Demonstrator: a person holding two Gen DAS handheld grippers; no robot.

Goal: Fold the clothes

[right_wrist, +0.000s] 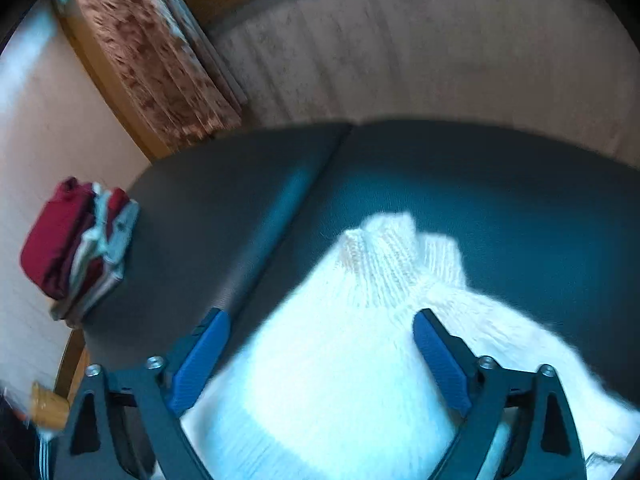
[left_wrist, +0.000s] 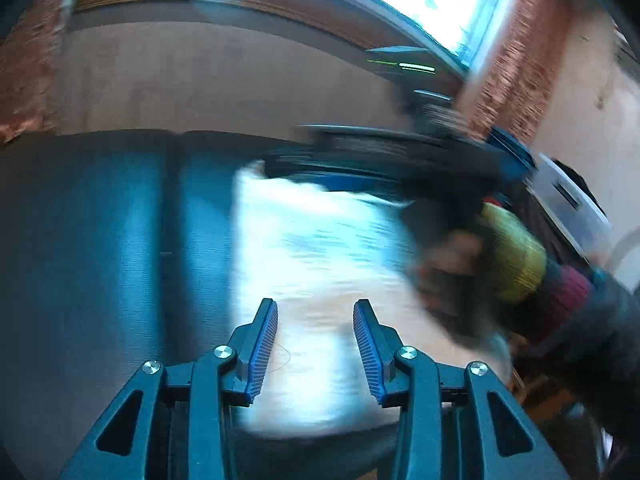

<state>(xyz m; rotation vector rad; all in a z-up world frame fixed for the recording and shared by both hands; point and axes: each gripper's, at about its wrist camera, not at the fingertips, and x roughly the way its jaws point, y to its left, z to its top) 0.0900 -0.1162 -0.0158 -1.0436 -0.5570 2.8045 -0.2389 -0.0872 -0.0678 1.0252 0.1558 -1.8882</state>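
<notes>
A dark grey table [right_wrist: 500, 184] fills most of both views, with a seam [right_wrist: 288, 232] running across its top from the far edge toward the near side. Behind its far edge stands a pale wall [right_wrist: 440, 48], and a patterned reddish curtain [right_wrist: 160, 64] hangs at the far left corner as the right wrist view shows it.

A white knit sweater [right_wrist: 340, 360] lies on the table, near its near edge and just right of the seam in the right wrist view. Its ribbed cuffs [right_wrist: 384, 264] point toward the far edge. In the left wrist view the same sweater [left_wrist: 320, 248] shows as a blurred white patch in the middle of the table.

A stack [right_wrist: 76, 240] of folded clothes, red and grey, sits at the table's left edge in the right wrist view, well apart from the sweater.

The right gripper [right_wrist: 320, 322] hangs over the sweater with its blue pads spread wide; nothing is between them. In the left wrist view it [left_wrist: 400, 152] appears as a dark blur, held by a hand [left_wrist: 448, 272] with a yellow and maroon sleeve [left_wrist: 532, 272].

The left gripper [left_wrist: 316, 304] stands over the sweater's near part, its pads at a middling gap, gripping nothing.
</notes>
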